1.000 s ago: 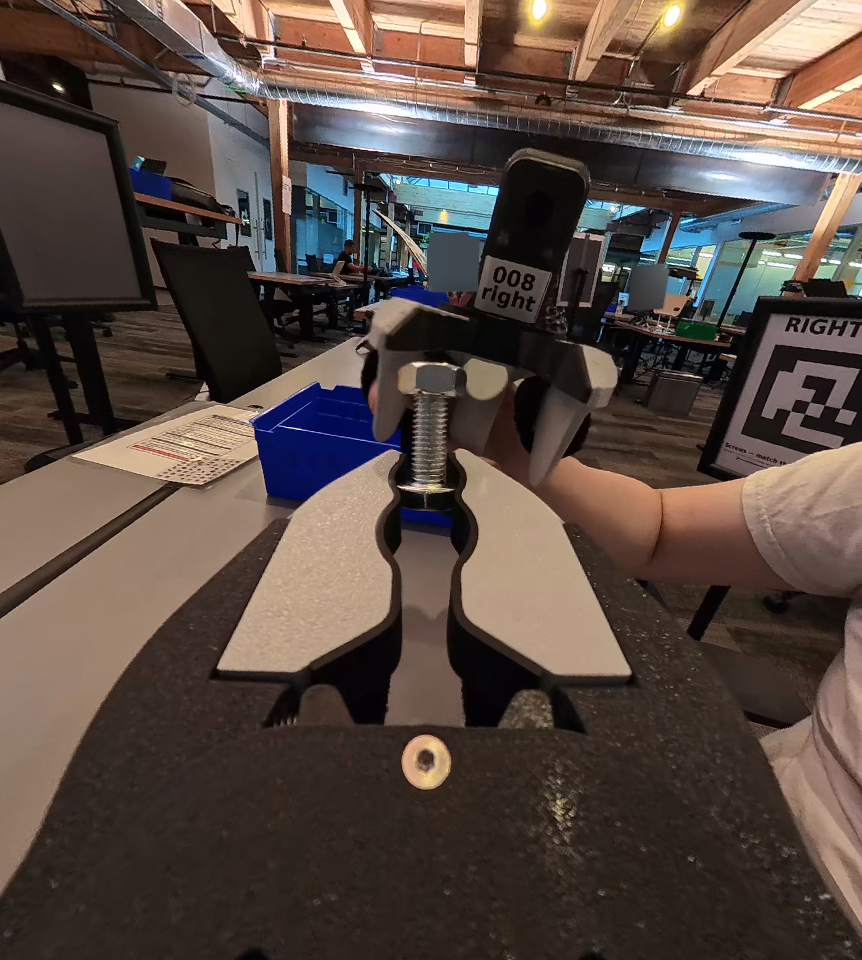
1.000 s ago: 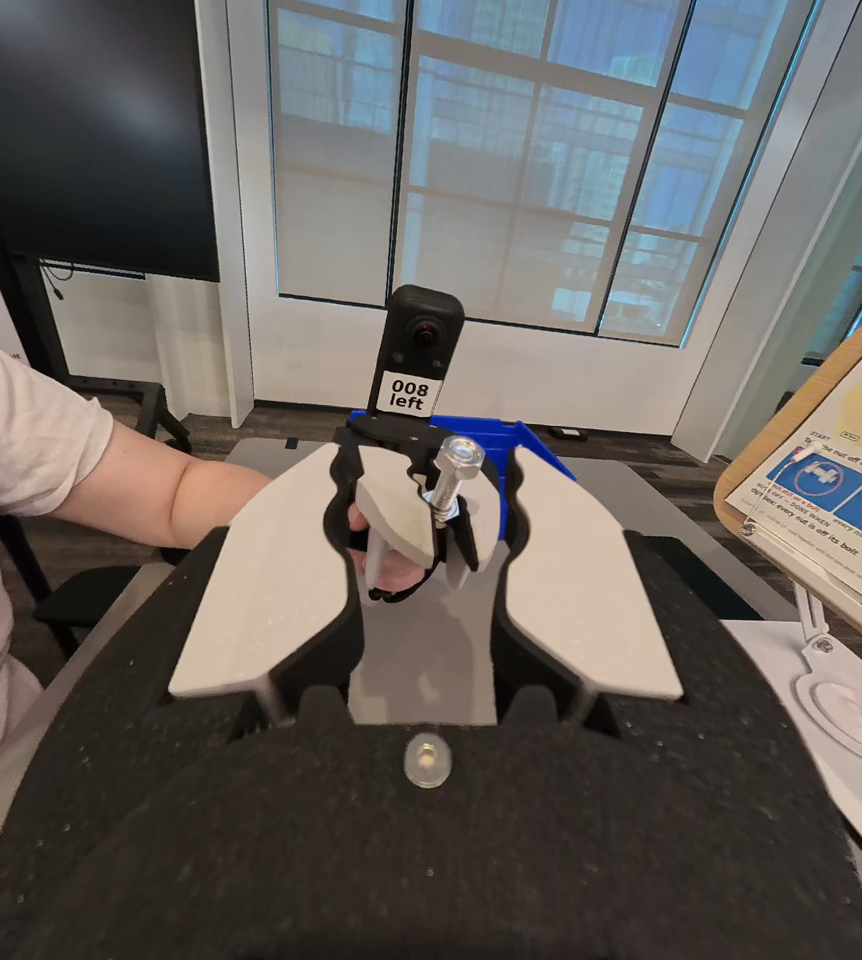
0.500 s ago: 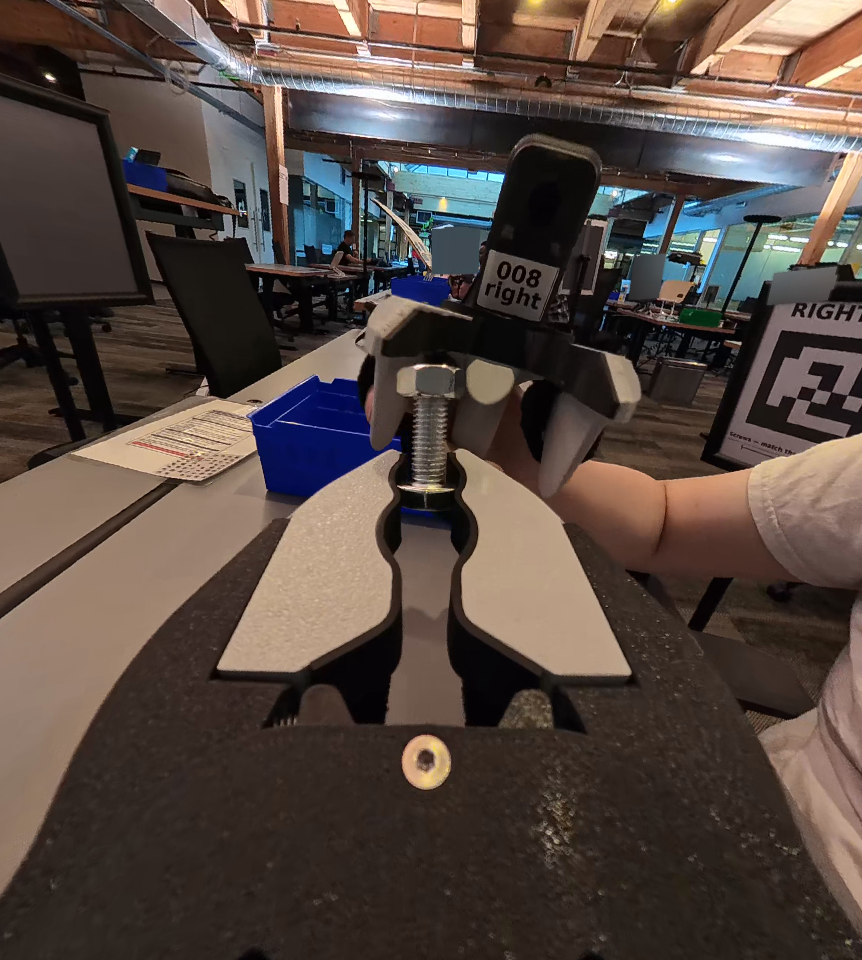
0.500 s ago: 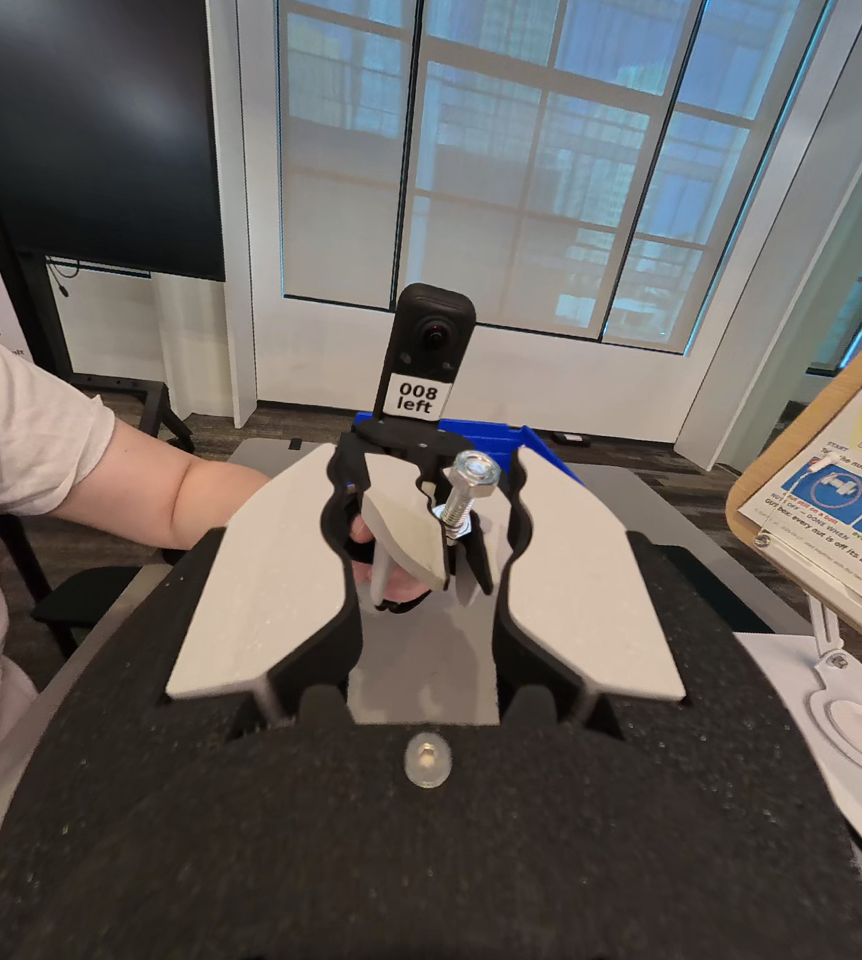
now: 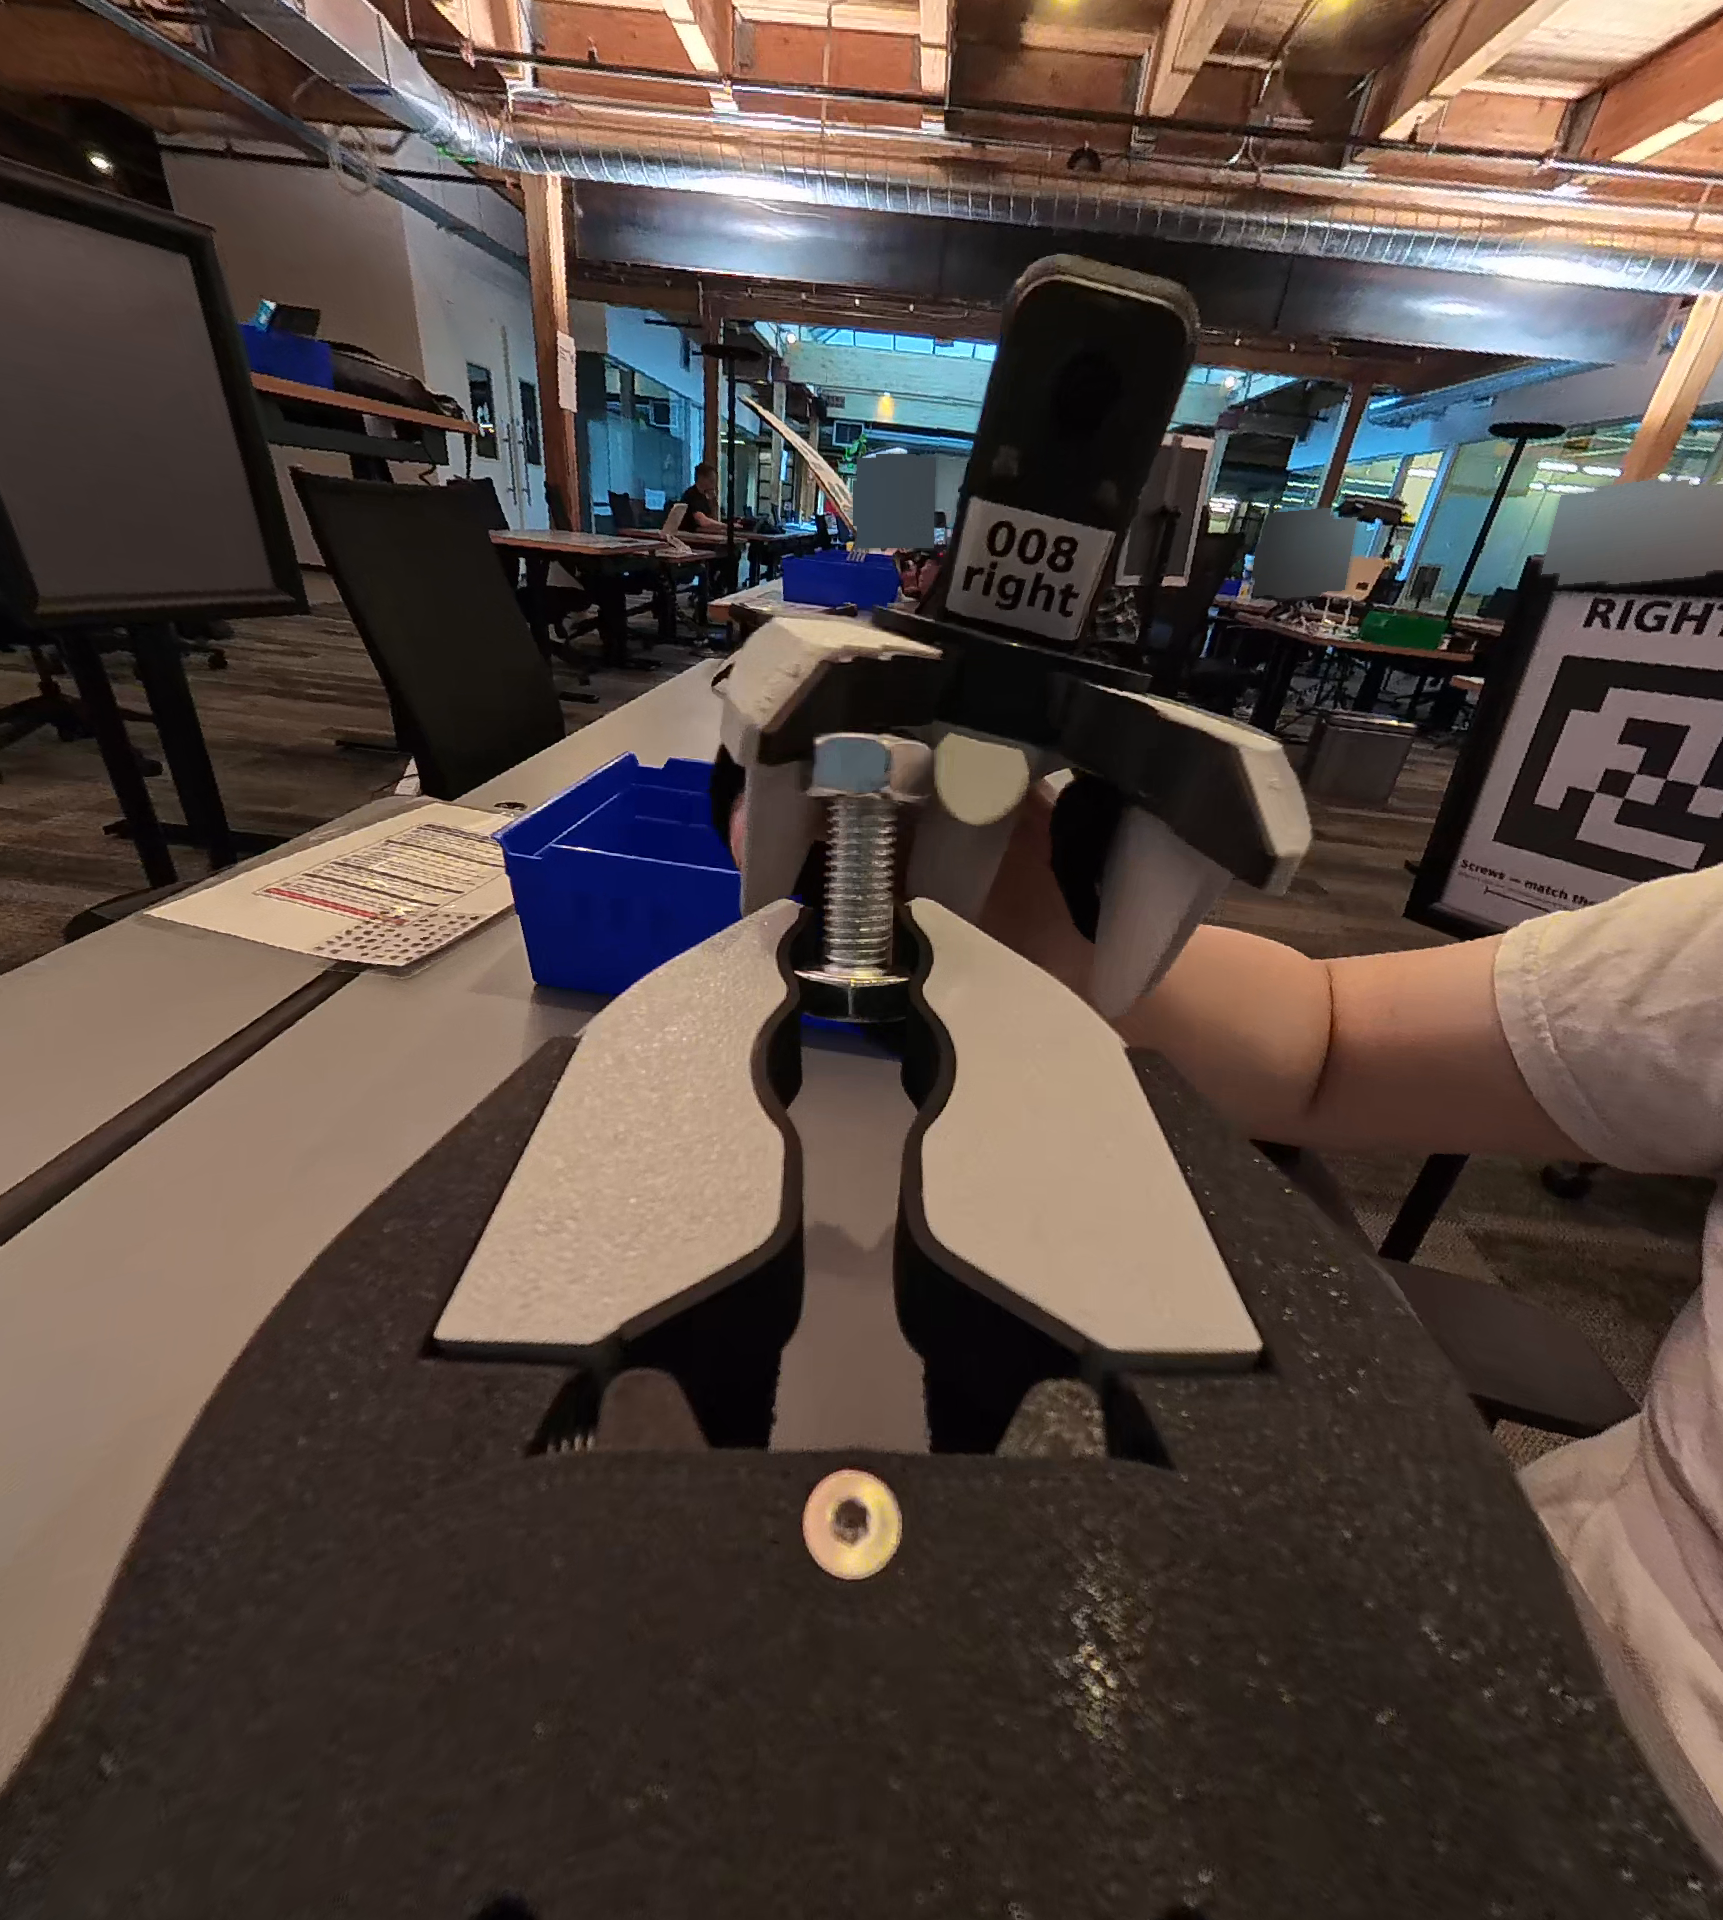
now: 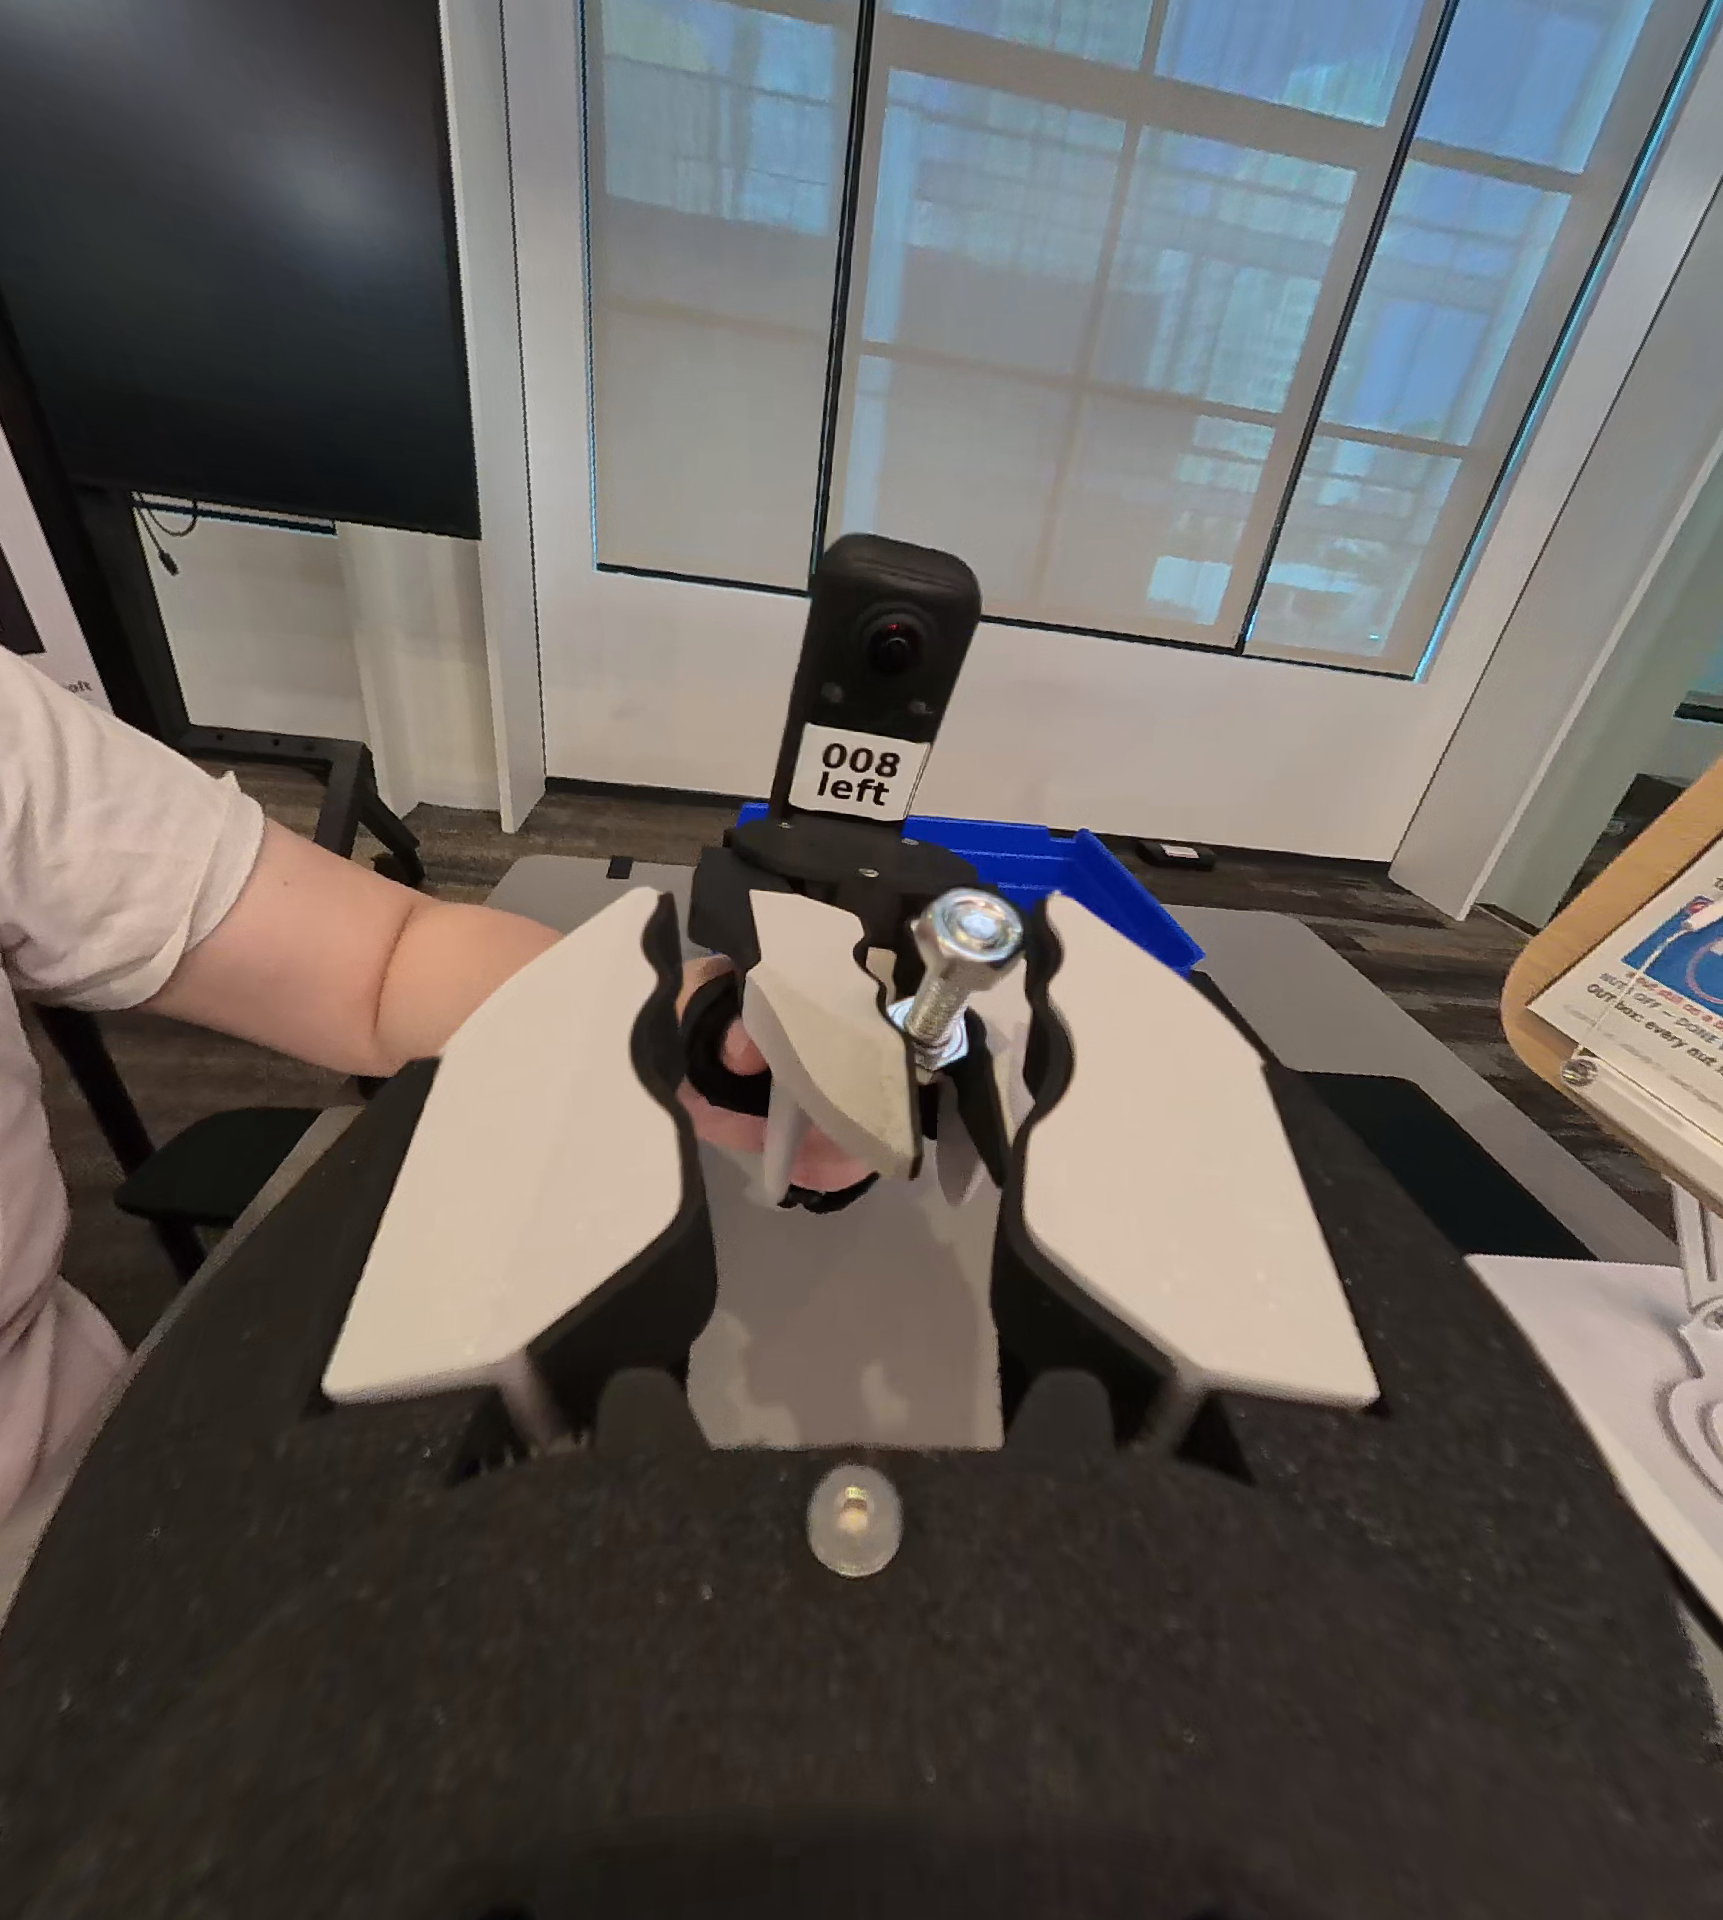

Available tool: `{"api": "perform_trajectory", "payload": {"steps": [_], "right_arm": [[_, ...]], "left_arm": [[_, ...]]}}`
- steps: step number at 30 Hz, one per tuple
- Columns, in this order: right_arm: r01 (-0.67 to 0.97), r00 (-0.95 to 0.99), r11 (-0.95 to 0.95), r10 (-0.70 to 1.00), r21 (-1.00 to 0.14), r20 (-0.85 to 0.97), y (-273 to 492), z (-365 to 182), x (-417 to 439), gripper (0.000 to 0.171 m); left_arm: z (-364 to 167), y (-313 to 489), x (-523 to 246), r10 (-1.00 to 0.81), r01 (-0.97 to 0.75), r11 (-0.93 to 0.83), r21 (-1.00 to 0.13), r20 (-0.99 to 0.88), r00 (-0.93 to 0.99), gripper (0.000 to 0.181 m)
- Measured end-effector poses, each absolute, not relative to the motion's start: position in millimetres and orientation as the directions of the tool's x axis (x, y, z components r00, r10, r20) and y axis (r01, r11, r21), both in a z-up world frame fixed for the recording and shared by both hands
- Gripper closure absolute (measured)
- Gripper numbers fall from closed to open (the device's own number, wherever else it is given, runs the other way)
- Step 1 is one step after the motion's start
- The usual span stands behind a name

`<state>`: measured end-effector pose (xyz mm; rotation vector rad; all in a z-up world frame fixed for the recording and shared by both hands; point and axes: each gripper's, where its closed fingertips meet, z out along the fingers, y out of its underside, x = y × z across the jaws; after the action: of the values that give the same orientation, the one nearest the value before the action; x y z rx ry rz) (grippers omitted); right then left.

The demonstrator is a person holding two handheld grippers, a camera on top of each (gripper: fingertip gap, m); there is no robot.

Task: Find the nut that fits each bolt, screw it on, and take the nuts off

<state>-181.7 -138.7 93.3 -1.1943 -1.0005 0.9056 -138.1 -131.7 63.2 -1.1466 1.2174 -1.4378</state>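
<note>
The left gripper (image 5: 849, 961) is closed on the hex nut (image 5: 849, 995) at the bolt's (image 5: 857, 868) lower end, held above the grey table (image 5: 161, 1049). The right gripper (image 6: 852, 1013) stands wide open, fingers well clear either side. A blue bin (image 5: 618, 873) sits behind.

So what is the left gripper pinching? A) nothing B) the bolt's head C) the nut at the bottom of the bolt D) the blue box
C: in the left wrist view the left gripper is closed on the nut at the bolt's lower end, while the right gripper is open.
</note>
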Motion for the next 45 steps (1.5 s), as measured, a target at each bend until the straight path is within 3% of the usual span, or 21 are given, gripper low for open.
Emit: {"api": "perform_trajectory", "payload": {"steps": [5,9,18,26,32,41,45], "right_arm": [[-0.036,0.331,0.157,0.934,-0.987,0.137,-134.4,94.4,-172.1,0.118],[-0.052,0.360,0.130,0.927,-0.990,0.103,-128.8,92.6,-175.4,0.106],[-0.025,0.333,0.134,0.935,-0.991,0.118,-131.7,87.9,-175.0,0.112],[-0.047,0.323,0.132,0.940,-0.990,0.110,-135.0,87.3,-185.7,0.104],[-0.052,0.345,0.136,0.932,-0.989,0.110,-130.2,90.0,-174.7,0.112],[-0.019,0.341,0.170,0.927,-0.985,0.154,-134.7,87.5,-183.1,0.107],[-0.042,0.339,0.150,0.932,-0.988,0.127,-131.6,89.1,-174.1,0.117]], "left_arm": [[67.9,-122.6,-144.2,-0.983,0.090,-0.130,-0.987,0.116,-0.143,0.168],[62.1,-130.8,-138.2,-0.980,0.067,-0.123,-0.990,0.110,-0.167,0.168],[65.7,-118.1,-144.9,-0.982,0.087,-0.141,-0.986,0.128,-0.136,0.168],[55.8,-131.9,-134.4,-0.980,0.043,-0.119,-0.992,0.110,-0.166,0.168],[64.6,-118.7,-144.4,-0.983,0.079,-0.137,-0.988,0.125,-0.137,0.168],[56.7,-128.0,-136.7,-0.982,0.044,-0.117,-0.992,0.109,-0.153,0.167],[62.7,-120.6,-142.9,-0.982,0.070,-0.137,-0.988,0.126,-0.141,0.168]]}}
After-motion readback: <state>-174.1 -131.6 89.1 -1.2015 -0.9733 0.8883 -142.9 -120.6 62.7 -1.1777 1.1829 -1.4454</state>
